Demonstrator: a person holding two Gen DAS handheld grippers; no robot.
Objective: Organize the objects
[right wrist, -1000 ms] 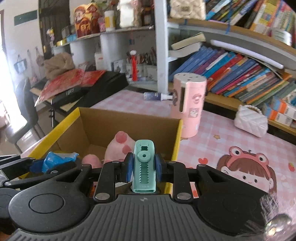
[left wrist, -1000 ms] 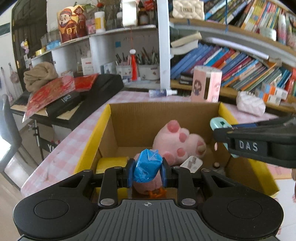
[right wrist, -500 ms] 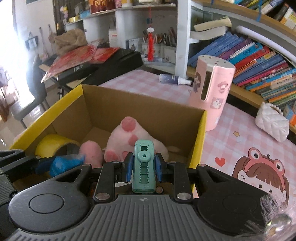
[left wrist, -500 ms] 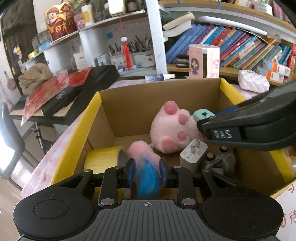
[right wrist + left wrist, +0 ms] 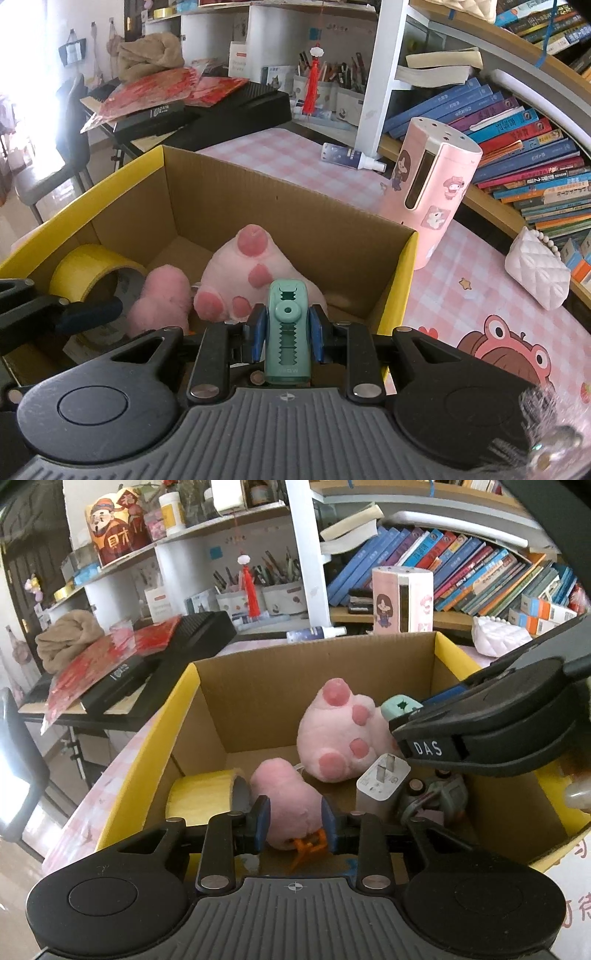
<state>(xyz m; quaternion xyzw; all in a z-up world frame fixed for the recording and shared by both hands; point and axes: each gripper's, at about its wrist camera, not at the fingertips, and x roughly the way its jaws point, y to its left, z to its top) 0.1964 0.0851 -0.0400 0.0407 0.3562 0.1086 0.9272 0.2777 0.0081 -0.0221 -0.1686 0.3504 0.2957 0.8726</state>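
Jaws of the left gripper [image 5: 294, 825] have just been opening and stand released over the cardboard box [image 5: 317, 672], nothing pinched between them. Those of the right gripper [image 5: 284, 335] are clenched on a teal clip [image 5: 287, 332] above the box's near corner. Beyond, inside the box, lie a pink plush paw [image 5: 240, 280], yellow tape roll [image 5: 199, 797] and white charger [image 5: 382, 781]. Farther off, a pink holder [image 5: 430, 192] stands on the checked table [image 5: 476, 295].

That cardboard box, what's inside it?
Inside the cardboard box: a yellow tape roll, a pink plush paw, a smaller pink plush piece, a white charger plug and something small and orange. The grippers cover the near corner.
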